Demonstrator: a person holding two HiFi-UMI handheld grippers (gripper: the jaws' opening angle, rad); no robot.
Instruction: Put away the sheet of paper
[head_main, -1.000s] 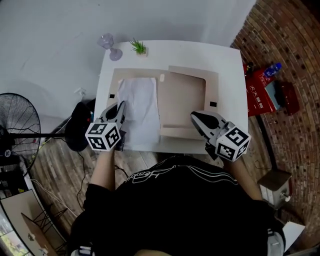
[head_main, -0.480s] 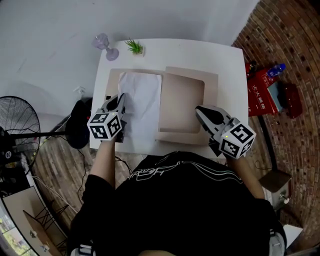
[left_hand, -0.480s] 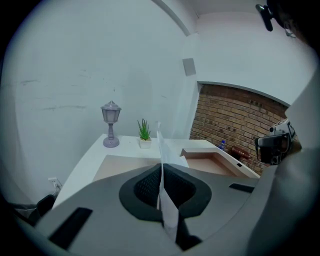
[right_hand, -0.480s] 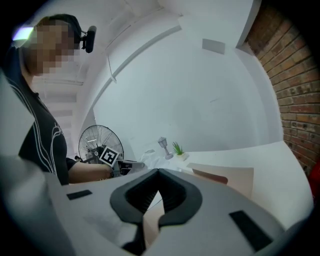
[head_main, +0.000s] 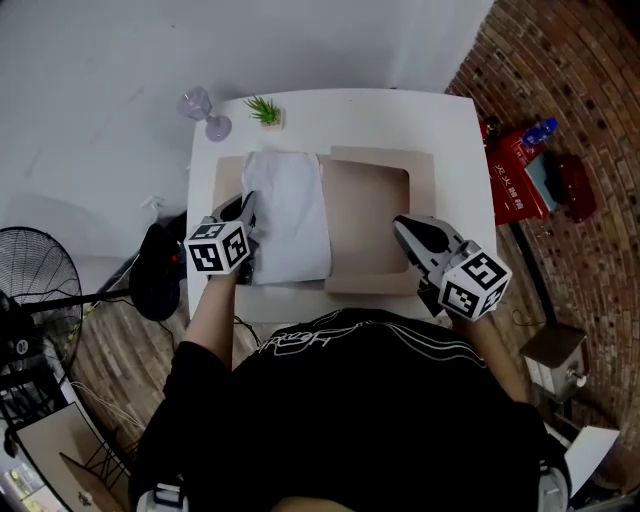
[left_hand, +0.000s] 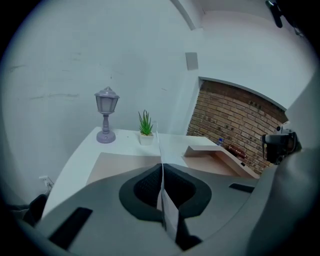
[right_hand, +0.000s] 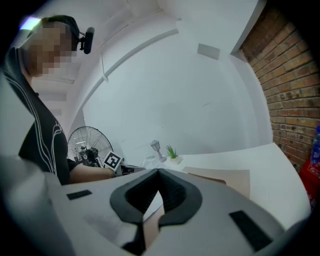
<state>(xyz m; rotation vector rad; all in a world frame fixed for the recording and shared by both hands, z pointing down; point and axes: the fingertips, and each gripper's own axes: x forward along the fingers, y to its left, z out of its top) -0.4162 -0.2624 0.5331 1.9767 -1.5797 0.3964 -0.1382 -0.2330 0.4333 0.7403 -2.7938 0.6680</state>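
Your left tool (head_main: 247, 205) is closed on the sheet of paper (head_main: 293, 215) by one edge; a quick pull may tear it.

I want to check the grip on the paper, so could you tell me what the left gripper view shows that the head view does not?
Only the left gripper view: the left gripper with its jaws shut on the sheet of paper, seen edge-on between them. Only the head view: the whole sheet spread over the folder, the right gripper at the folder's right edge, and the fan beside the table. Both: the lamp, the potted plant and the white table.
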